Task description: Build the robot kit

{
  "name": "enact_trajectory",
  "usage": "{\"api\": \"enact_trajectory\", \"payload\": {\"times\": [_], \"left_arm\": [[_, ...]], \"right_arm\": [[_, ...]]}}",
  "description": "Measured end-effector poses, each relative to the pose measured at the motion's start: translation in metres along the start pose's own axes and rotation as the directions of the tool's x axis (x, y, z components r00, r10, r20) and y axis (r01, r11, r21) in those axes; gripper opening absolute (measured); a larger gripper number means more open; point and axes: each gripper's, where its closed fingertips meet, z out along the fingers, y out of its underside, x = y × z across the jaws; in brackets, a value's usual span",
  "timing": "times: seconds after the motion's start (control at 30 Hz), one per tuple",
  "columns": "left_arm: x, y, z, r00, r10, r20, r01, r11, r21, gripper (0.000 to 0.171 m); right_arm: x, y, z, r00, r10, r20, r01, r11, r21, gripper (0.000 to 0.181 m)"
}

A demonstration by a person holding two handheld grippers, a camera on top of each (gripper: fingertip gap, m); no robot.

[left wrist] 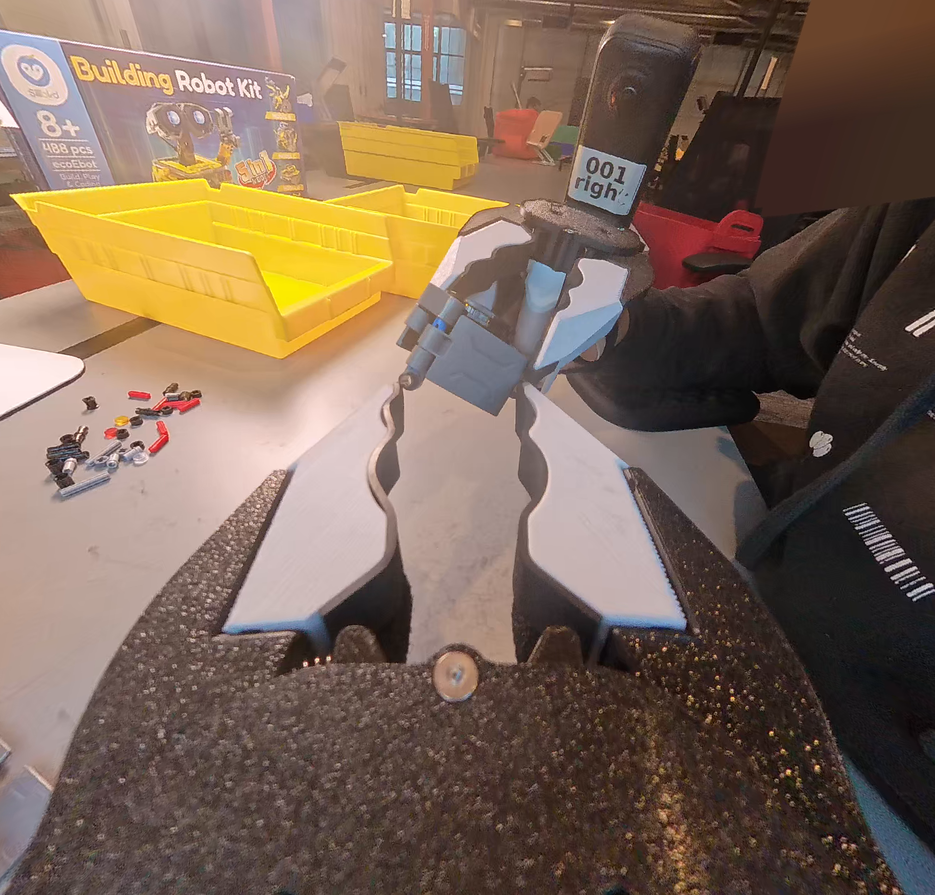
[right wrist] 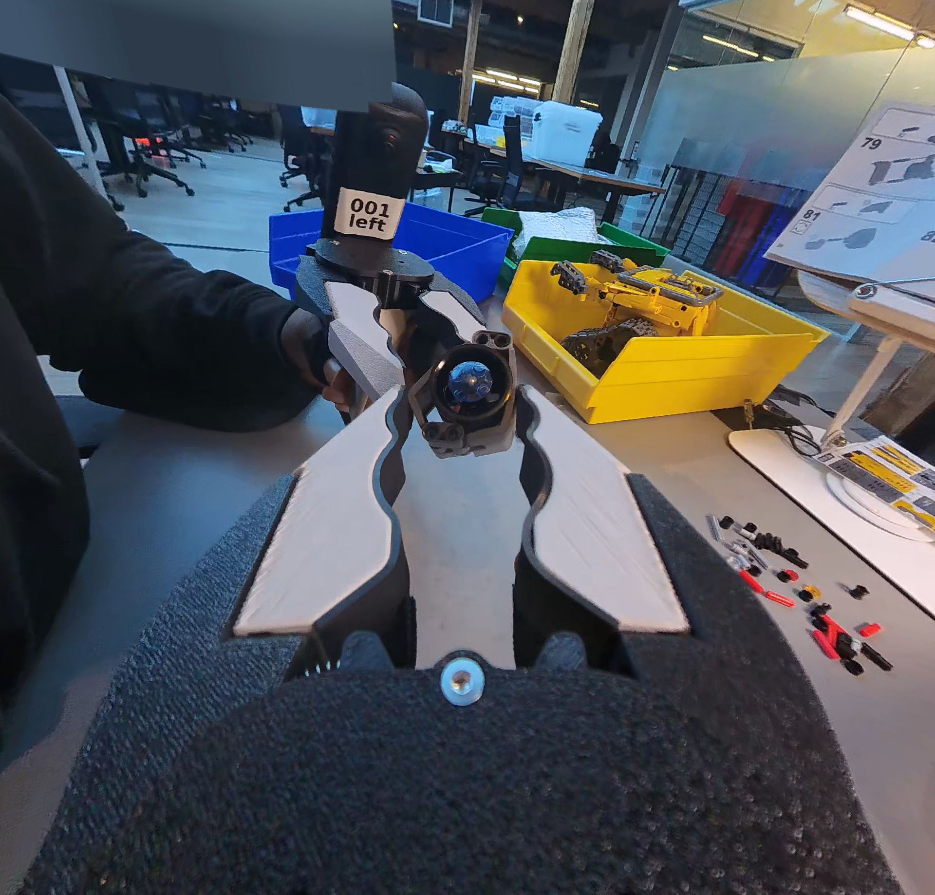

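My right gripper is shut on a grey and black brick assembly with a round blue stud in its front, held above the grey table. In the left wrist view the same assembly hangs from the right gripper, with a grey axle sticking out on its left. My left gripper is open; its tips reach the assembly's lower end, and its left fingertip is at the axle's tip. The left gripper also shows in the right wrist view, just behind the assembly.
Loose small red, black and grey parts lie on the table. Empty yellow bins and a kit box stand behind. A yellow bin holds a yellow tracked model; there are also blue and green bins and a propped instruction booklet. Only a small space, under 4 cm, lies between the two pairs of fingers.
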Motion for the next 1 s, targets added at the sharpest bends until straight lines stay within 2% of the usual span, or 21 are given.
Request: {"api": "enact_trajectory", "payload": {"times": [0.13, 0.3, 0.37, 0.43, 0.53, 0.63, 0.67, 0.77, 0.9, 1.0], "left_arm": [[0.0, 0.0, -0.001, 1.0, 0.008, -0.011, -0.008, 1.0, -0.004, 0.038], [-0.008, -0.006, -0.009, 1.0, -0.005, 0.007, 0.005, 1.0, 0.022, 0.038], [-0.011, -0.009, -0.011, 0.997, -0.079, -0.016, 0.08, 0.996, 0.044, 0.039], [-0.012, -0.011, -0.011, 0.976, -0.209, -0.063, 0.213, 0.975, 0.068, 0.041], [-0.012, -0.004, -0.005, 0.9, -0.412, -0.143, 0.424, 0.904, 0.063, 0.042], [-0.007, 0.002, 0.001, 0.776, -0.578, -0.253, 0.605, 0.796, 0.038, 0.042], [-0.005, 0.002, 0.001, 0.739, -0.61, -0.287, 0.644, 0.764, 0.033, 0.037], [-0.003, -0.002, 0.0, 0.663, -0.656, -0.36, 0.711, 0.702, 0.031, 0.037], [-0.001, -0.011, -0.002, 0.601, -0.673, -0.431, 0.759, 0.65, 0.043, 0.036], [-0.003, -0.02, -0.007, 0.52, -0.687, -0.507, 0.819, 0.57, 0.067, 0.036]], "right_arm": [[0.001, -0.001, -0.001, 0.999, -0.036, -0.016, 0.036, 0.999, -0.003, 0.042], [0.007, -0.003, -0.004, 0.999, -0.006, -0.033, 0.006, 1.0, 0.014, 0.042], [0.009, 0.002, -0.003, 0.997, -0.052, -0.06, 0.051, 0.998, -0.023, 0.043], [0.008, 0.007, 0.0, 0.992, -0.105, -0.072, 0.1, 0.993, -0.062, 0.043], [0.003, 0.016, 0.005, 0.979, -0.186, -0.077, 0.176, 0.976, -0.125, 0.042], [0.001, 0.02, 0.008, 0.963, -0.255, -0.092, 0.238, 0.957, -0.166, 0.042], [0.001, 0.021, 0.008, 0.955, -0.28, -0.096, 0.26, 0.949, -0.18, 0.042], [0.0, 0.016, 0.007, 0.956, -0.275, -0.102, 0.258, 0.954, -0.153, 0.042], [-0.001, 0.006, 0.006, 0.961, -0.252, -0.112, 0.243, 0.966, -0.086, 0.042], [0.002, 0.001, 0.003, 0.957, -0.256, -0.134, 0.251, 0.967, -0.055, 0.041]]}}
